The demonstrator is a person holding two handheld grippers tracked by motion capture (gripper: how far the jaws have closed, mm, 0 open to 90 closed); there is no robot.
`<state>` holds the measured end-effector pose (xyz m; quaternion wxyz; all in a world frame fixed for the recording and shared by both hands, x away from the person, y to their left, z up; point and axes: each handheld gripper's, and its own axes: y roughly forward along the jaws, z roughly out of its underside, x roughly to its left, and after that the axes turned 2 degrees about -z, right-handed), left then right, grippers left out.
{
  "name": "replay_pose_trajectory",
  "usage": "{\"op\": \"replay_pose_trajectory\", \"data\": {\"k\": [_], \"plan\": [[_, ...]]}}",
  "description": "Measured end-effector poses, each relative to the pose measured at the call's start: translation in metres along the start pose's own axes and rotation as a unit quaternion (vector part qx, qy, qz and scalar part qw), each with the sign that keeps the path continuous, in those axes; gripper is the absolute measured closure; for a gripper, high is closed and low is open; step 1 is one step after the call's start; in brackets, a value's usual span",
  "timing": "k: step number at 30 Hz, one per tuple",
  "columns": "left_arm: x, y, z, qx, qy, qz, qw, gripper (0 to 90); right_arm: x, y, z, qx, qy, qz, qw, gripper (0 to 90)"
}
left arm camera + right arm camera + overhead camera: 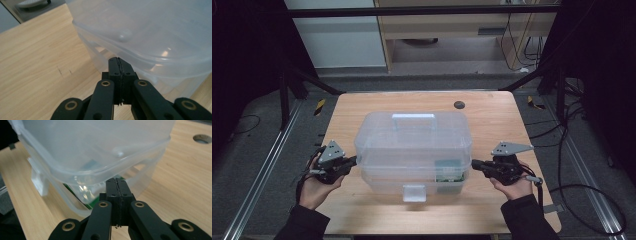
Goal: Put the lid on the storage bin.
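The clear plastic storage box (413, 150) stands at the centre of the tabletop (362, 107), lid on, carry handle (413, 116) on top toward 12 o'clock and front latch (414, 192) toward 6 o'clock. A green-labelled item (448, 172) lies inside near the box's right end.

The left claw (355, 160) is at 9 o'clock of the box, jaws pressed together on nothing, tip just under the lid rim (160, 66). The right claw (473, 164) is at 3 o'clock, jaws likewise together and empty, tip at the seam between lid and base (112, 173).

Judged step: approach to the two box ends, apparently to lift or pry the lid or to shift the box. Contact cannot be confirmed.

Next move requires:
1. Both tips seated under the rim at matching height.
2. Equal, simultaneous force from both sides, so the box does not tilt or slide.
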<state>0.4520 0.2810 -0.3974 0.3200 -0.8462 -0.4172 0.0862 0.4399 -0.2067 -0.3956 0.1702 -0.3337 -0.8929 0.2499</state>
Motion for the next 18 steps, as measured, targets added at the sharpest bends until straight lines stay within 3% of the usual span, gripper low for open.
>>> {"op": "replay_pose_trajectory", "data": {"k": [6,9,10,12,16,18], "plan": [[0.011,0.008,0.015,0.02,-0.021,-0.011,0.9995,88.3,-0.007,0.002,0.011,0.012,0.011,0.006,0.9998,90.0],[0.021,0.014,0.023,0.031,-0.042,-0.029,0.9982,86.9,-0.022,0.004,0.022,0.02,0.034,0.04,0.9984,89.3],[0.021,0.014,0.023,0.031,-0.042,-0.029,0.9982,85.5,-0.026,0.003,0.025,0.019,0.038,0.052,0.9977,87.1],[0.027,0.02,0.03,0.037,-0.057,-0.051,0.9964,80.9,-0.032,0.002,0.03,0.012,0.051,0.078,0.9956,80.7],[0.034,0.026,0.037,0.051,-0.069,-0.068,0.994,71.7,-0.045,0.003,0.041,0.02,0.056,0.129,0.9898,73.8],[0.036,0.027,0.038,0.051,-0.071,-0.074,0.9934,66.5,-0.048,0.003,0.043,0.024,0.058,0.138,0.9885,72.1]]}}
